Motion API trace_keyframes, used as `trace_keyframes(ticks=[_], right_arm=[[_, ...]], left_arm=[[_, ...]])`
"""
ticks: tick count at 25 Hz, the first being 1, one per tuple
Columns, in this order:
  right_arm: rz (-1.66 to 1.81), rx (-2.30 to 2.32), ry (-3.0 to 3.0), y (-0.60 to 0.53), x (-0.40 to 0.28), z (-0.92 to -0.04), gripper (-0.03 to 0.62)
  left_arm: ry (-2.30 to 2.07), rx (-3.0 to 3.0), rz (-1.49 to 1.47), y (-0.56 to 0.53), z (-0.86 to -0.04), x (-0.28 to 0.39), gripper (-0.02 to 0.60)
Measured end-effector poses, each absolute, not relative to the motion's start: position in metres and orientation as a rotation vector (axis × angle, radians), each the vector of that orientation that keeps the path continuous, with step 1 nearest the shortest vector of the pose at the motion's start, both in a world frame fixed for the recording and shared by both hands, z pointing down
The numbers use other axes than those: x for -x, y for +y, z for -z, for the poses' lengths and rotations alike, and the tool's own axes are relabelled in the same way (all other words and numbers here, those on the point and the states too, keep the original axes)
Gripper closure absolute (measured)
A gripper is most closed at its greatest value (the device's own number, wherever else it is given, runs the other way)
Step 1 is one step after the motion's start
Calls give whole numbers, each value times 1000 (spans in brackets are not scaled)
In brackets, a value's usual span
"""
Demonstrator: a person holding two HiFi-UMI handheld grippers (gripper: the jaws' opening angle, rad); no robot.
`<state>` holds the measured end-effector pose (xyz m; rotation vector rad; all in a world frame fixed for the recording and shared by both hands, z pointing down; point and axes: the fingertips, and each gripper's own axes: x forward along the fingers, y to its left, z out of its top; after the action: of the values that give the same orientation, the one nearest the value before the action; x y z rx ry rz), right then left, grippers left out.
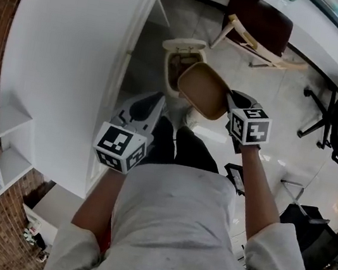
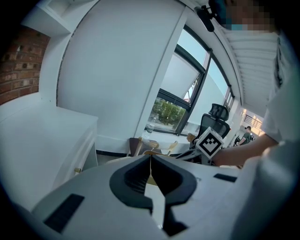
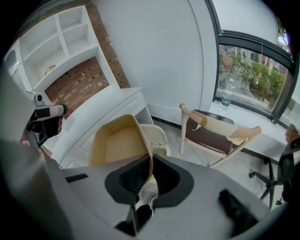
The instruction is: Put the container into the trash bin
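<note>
Near trash bin (image 1: 184, 45), right tool (image 1: 231, 102) pinches container (image 1: 202, 90) wall; left tool (image 1: 150, 107) jaws together, empty. Centre over opening before releasing, mouth tilted down.

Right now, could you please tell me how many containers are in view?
1. The tan container is gripped by its wall in the right gripper, close to the open trash bin; any inside the bin would be hidden.
</note>
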<state>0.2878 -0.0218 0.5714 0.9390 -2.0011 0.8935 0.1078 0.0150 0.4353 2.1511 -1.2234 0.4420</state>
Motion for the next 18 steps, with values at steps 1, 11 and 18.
trace_keyframes(ticks=[1, 11, 18], right_arm=[[-894, -940, -1999, -23, -286, -576, 551], [-891, -882, -1940, -38, -256, -624, 551], [-922, -914, -1900, -42, -248, -660, 551]], left_arm=[[-1220, -2154, -443, 12, -437, -106, 565], [-1174, -2131, -456, -5, -478, -83, 565], [-1142, -2125, -457, -5, -508, -75, 565]])
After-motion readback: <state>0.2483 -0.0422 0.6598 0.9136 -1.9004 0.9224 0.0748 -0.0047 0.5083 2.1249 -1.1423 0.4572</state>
